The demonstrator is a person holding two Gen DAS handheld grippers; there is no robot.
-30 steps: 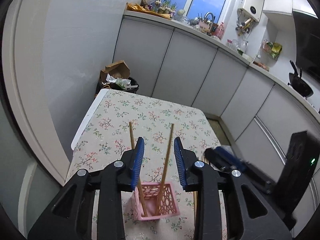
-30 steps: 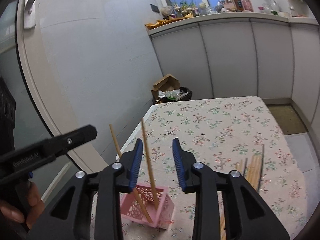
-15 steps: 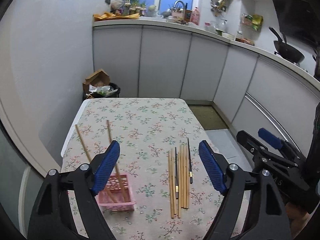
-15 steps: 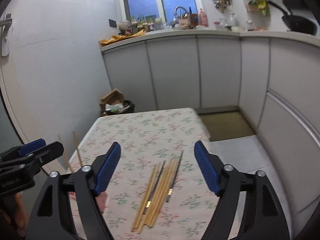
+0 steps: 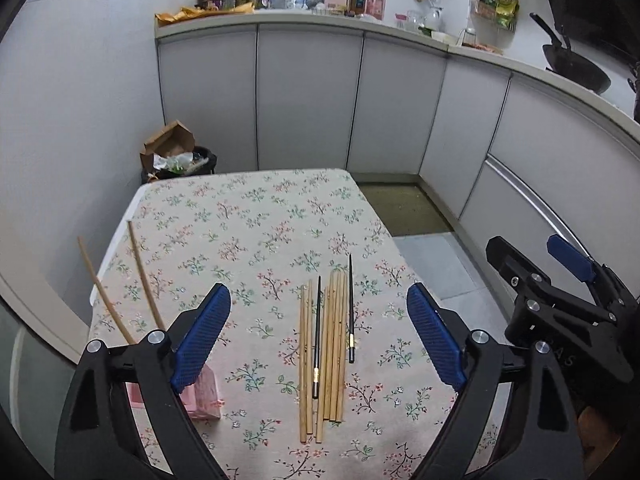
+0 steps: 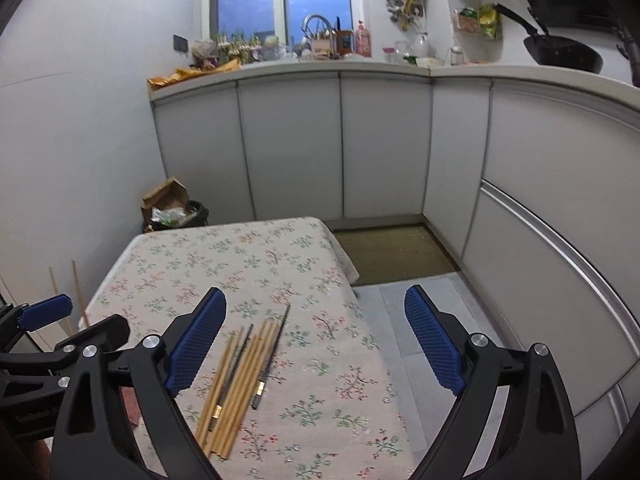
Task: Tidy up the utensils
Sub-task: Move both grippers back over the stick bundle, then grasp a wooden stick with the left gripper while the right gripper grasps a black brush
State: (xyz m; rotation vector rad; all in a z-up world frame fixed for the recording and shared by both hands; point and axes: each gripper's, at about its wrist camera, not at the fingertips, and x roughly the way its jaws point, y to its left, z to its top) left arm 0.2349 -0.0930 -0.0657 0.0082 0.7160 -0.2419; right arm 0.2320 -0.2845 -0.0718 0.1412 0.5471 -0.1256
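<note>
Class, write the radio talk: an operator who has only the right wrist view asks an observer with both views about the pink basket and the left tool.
Operator: The basket is almost hidden for me. What is in it?
Observer: In the left wrist view, two light chopsticks rise from the pink basket, leaning left.
Operator: Does the left tool hold anything?
Observer: No. The left tool is open. Its jaws have just been opening, with nothing between them. The loose chopsticks lie flat on the table beyond the gap.
</note>
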